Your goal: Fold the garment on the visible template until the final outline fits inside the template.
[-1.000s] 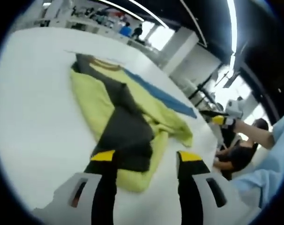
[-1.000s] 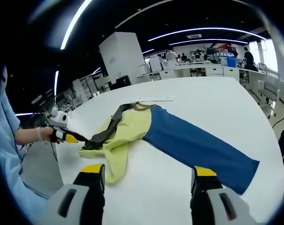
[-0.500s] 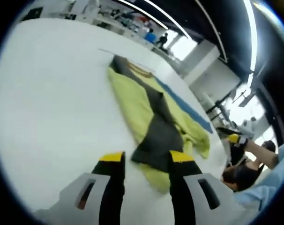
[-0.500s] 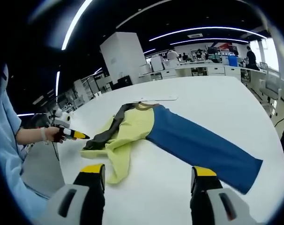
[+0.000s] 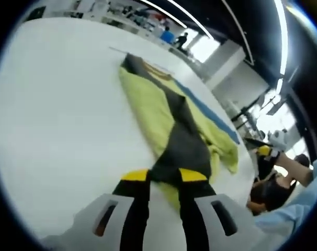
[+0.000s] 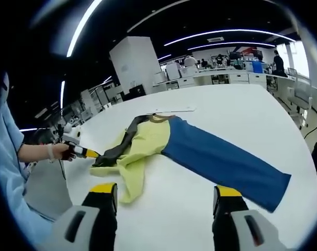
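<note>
A yellow-green garment [image 5: 148, 102] with a dark grey sleeve [image 5: 185, 149] lies on a white table [image 5: 54, 115], partly over a long blue template [image 5: 213, 117]. My left gripper [image 5: 163, 176] has its jaws drawn close together on the near end of the grey sleeve. In the right gripper view the garment [image 6: 145, 138] covers the left end of the blue template [image 6: 224, 159], and the left gripper [image 6: 84, 152] meets the sleeve tip [image 6: 103, 157]. My right gripper [image 6: 163, 191] hangs open above bare table in front of the garment, holding nothing.
A thin white strip [image 6: 169, 111] lies past the collar. A hand holds the right gripper [image 5: 263, 151] at the table's edge, with a seated person [image 5: 265, 191] behind it. Desks and people stand beyond the far side of the table [image 6: 242, 104].
The left gripper's jaws have narrowed from wide apart to close on the grey sleeve end, and it has moved in on the cloth. The right gripper has stayed open and nearly still.
</note>
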Available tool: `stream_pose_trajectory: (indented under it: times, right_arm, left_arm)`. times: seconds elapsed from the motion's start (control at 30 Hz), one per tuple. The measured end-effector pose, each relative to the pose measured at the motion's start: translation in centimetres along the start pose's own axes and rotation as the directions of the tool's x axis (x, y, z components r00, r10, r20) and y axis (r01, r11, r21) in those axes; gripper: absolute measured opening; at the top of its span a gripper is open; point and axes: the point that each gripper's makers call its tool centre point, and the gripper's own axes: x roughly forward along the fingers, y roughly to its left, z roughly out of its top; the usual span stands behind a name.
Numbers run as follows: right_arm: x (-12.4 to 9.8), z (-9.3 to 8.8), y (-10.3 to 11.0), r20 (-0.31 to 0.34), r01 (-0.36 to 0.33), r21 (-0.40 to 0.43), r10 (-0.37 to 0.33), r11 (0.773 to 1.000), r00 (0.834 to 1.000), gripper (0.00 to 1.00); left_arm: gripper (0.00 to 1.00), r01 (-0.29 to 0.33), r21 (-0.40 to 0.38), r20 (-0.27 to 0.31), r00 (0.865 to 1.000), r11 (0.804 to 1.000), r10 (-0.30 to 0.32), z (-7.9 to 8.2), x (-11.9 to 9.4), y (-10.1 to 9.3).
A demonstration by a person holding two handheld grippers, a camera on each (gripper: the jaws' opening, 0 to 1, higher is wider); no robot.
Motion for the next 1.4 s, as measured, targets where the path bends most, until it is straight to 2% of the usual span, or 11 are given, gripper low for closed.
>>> stream_pose_trajectory:
  times: [0.17,0.37,0.5,0.6,0.67,0.7,0.8,0.93,1.1,1.27,1.4]
  right_arm:
    - [0.2,-0.1,0.1,0.002,-0.002,0.006,0.002,1.000,1.000,0.74]
    - [0.3,-0.1,0.2,0.004,-0.003,0.013,0.003,1.000,1.000,0.74]
    - [0.4,-0.2,0.4,0.001,-0.006,0.015,0.006,1.000,1.000,0.73]
    - [0.4,-0.3,0.4,-0.002,-0.005,0.016,0.005,1.000,1.000,0.73]
    - [0.4,-0.3,0.4,0.000,-0.006,0.017,0.006,1.000,1.000,0.73]
    - [0.4,-0.3,0.5,0.001,-0.006,0.018,0.006,1.000,1.000,0.73]
    - [0.3,-0.3,0.5,0.002,-0.006,0.015,0.006,1.000,1.000,0.73]
    - [0.1,-0.2,0.3,0.007,0.000,0.016,0.000,1.000,1.000,0.73]
    - [0.1,-0.2,0.5,0.004,0.000,0.014,0.000,1.000,1.000,0.73]
    - [0.3,0.0,1.0,0.003,-0.009,0.012,0.009,1.000,1.000,0.73]
    - [0.5,0.0,1.4,-0.001,-0.015,0.009,0.015,1.000,1.000,0.73]
  left_arm:
    - [0.04,-0.021,-0.006,0.002,1.000,1.000,0.021,0.1,0.1,0.8]
    - [0.05,-0.028,0.054,-0.003,1.000,0.998,0.028,0.1,0.2,0.5]
    - [0.03,-0.038,0.118,-0.009,0.999,0.992,0.040,-0.1,0.3,0.3]
    - [0.00,-0.041,0.212,-0.021,0.999,0.976,0.047,-0.1,0.5,0.2]
    - [0.00,-0.049,0.181,-0.023,0.998,0.982,0.054,-0.1,0.6,0.3]
    - [0.00,-0.050,0.133,-0.026,0.998,0.990,0.054,-0.1,0.5,0.4]
    - [0.00,-0.048,0.124,-0.022,0.998,0.991,0.051,0.2,-0.1,0.4]
    - [0.00,-0.041,0.123,0.023,0.999,0.992,0.039,1.5,-1.8,-0.2]
    - [0.00,-0.082,0.124,0.128,0.990,0.989,0.066,5.0,-5.6,0.6]
    - [0.00,-0.147,0.116,0.210,0.970,0.982,0.120,8.7,-10.2,3.5]
    - [0.00,-0.236,0.143,0.214,0.956,0.961,0.203,10.4,-13.4,7.3]
